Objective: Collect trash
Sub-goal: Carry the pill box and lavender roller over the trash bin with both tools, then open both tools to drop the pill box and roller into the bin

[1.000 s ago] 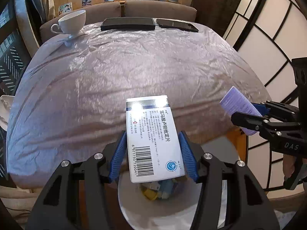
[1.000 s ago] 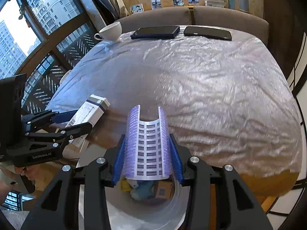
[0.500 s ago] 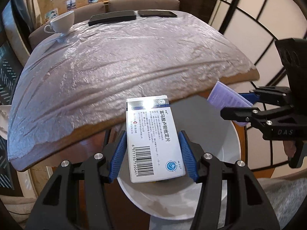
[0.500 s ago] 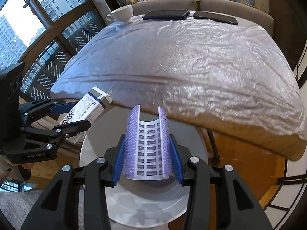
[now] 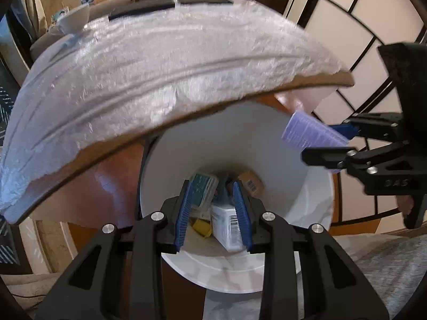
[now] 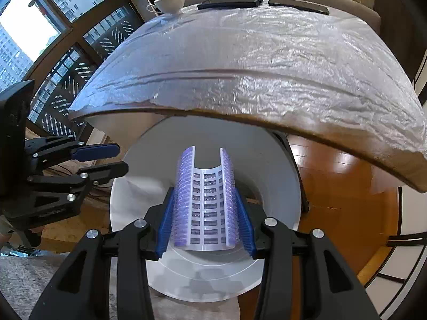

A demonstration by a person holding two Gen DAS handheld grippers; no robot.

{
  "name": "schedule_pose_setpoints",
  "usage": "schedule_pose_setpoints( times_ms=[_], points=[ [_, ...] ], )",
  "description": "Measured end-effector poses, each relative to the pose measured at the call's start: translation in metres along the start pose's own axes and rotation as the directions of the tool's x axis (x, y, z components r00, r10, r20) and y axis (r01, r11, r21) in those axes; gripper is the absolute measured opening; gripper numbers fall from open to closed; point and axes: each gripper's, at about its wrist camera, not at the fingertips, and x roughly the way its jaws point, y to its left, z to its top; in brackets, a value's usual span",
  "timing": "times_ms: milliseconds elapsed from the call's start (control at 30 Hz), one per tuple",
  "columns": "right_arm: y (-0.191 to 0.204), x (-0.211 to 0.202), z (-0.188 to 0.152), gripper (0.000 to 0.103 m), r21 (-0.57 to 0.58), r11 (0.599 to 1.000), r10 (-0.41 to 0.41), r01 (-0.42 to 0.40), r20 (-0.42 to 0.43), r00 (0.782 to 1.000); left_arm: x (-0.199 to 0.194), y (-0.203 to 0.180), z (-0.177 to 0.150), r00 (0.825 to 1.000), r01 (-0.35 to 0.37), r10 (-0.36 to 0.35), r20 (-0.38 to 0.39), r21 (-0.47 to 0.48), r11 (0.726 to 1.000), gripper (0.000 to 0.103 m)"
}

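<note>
The right gripper (image 6: 205, 221) is clamping a purple blister pack (image 6: 205, 202) directly above the white bin (image 6: 277, 160). The left gripper (image 5: 213, 213) is hanging over the bin mouth with its fingers parted and nothing between them; a white medicine box (image 5: 226, 224) is lying inside among other trash. Risk: the bowed pack may spring sideways on release, clearing the rim. Beyond, the foil-covered table (image 6: 253, 66) is overhanging the bin and could catch a rising gripper.
</note>
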Motion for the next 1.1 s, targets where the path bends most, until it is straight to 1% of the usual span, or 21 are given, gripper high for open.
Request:
schedule_pose_setpoints(
  times_ms=[167, 333, 467, 500, 533, 567, 600, 700, 767, 800, 867, 900, 933, 967, 1000, 1033, 1067, 1100],
  points=[
    [-0.002, 0.020, -0.007, 0.042, -0.004, 1.000, -0.025, 0.025, -0.047, 0.999, 0.019, 0.006, -0.009, 0.998, -0.003, 0.001, -0.055, -0.021, 1.000, 0.034],
    [0.000, 0.047, -0.014, 0.042, -0.020, 0.999, -0.050, 0.048, -0.110, 0.993, 0.045, 0.010, -0.019, 0.994, -0.014, 0.011, -0.113, -0.021, 1.000, 0.034],
    [-0.003, 0.064, -0.018, 0.044, -0.011, 0.999, -0.053, 0.052, -0.148, 0.988, 0.057, 0.009, -0.024, 0.991, -0.006, 0.003, -0.135, -0.018, 1.000, 0.036],
    [-0.006, 0.066, -0.018, 0.053, -0.001, 0.999, -0.051, 0.052, -0.152, 0.987, 0.059, 0.008, -0.024, 0.991, -0.015, 0.013, -0.135, -0.010, 1.000, 0.040],
    [-0.006, 0.065, -0.017, 0.068, 0.009, 0.999, -0.052, 0.054, -0.150, 0.987, 0.061, 0.008, -0.023, 0.990, -0.032, 0.031, -0.135, -0.002, 0.999, 0.067],
    [-0.008, 0.063, -0.017, 0.073, 0.025, 0.998, -0.051, 0.055, -0.141, 0.989, 0.061, 0.008, -0.022, 0.990, -0.058, 0.058, -0.125, 0.002, 0.998, 0.084],
    [-0.010, 0.062, -0.015, 0.076, 0.034, 0.998, -0.050, 0.055, -0.137, 0.989, 0.060, 0.009, -0.021, 0.991, -0.067, 0.066, -0.113, 0.000, 0.998, 0.084],
    [-0.017, 0.054, -0.011, 0.077, 0.063, 0.996, -0.050, 0.058, -0.129, 0.990, 0.057, 0.012, -0.018, 0.992, -0.052, 0.051, -0.117, -0.010, 0.999, 0.084],
    [-0.021, 0.043, -0.006, 0.078, 0.072, 0.996, -0.052, 0.060, -0.111, 0.993, 0.048, 0.013, -0.013, 0.993, -0.055, 0.053, -0.109, -0.014, 0.998, 0.084],
    [-0.019, 0.032, -0.003, 0.078, 0.067, 0.996, -0.058, 0.064, -0.083, 0.995, 0.041, 0.014, -0.010, 0.994, -0.056, 0.054, -0.098, -0.017, 0.998, 0.084],
    [-0.018, 0.011, 0.007, 0.086, 0.057, 0.996, -0.070, 0.071, -0.023, 0.997, 0.022, 0.015, 0.000, 0.997, -0.056, 0.054, -0.055, -0.025, 0.998, 0.084],
    [-0.017, -0.005, 0.016, 0.092, 0.055, 0.995, -0.079, 0.078, 0.031, 0.996, 0.010, 0.016, 0.007, 0.998, -0.054, 0.053, -0.024, -0.030, 0.998, 0.084],
    [-0.016, -0.018, 0.026, 0.096, 0.059, 0.995, -0.090, 0.086, 0.077, 0.993, -0.001, 0.017, 0.014, 0.998, -0.056, 0.056, 0.007, -0.035, 0.998, 0.087],
    [-0.019, -0.029, 0.036, 0.098, 0.067, 0.994, -0.098, 0.091, 0.120, 0.988, -0.015, 0.020, 0.025, 0.996, -0.070, 0.072, 0.054, -0.045, 0.997, 0.095],
    [-0.024, -0.036, 0.046, 0.099, 0.078, 0.993, -0.103, 0.092, 0.150, 0.983, -0.024, 0.023, 0.034, 0.992, -0.087, 0.092, 0.089, -0.059, 0.995, 0.098],
    [-0.028, -0.042, 0.055, 0.099, 0.092, 0.992, -0.105, 0.090, 0.176, 0.979, -0.033, 0.027, 0.042, 0.986, -0.106, 0.115, 0.124, -0.078, 0.991, 0.099],
    [-0.031, -0.047, 0.064, 0.099, 0.107, 0.991, -0.103, 0.083, 0.197, 0.975, -0.044, 0.033, 0.054, 0.975, -0.122, 0.141, 0.170, -0.114, 0.986, 0.099],
    [-0.038, -0.052, 0.075, 0.099, 0.125, 0.990, -0.092, 0.066, 0.222, 0.971, -0.050, 0.039, 0.062, 0.970, -0.121, 0.147, 0.193, -0.139, 0.983, 0.099]
  ],
)
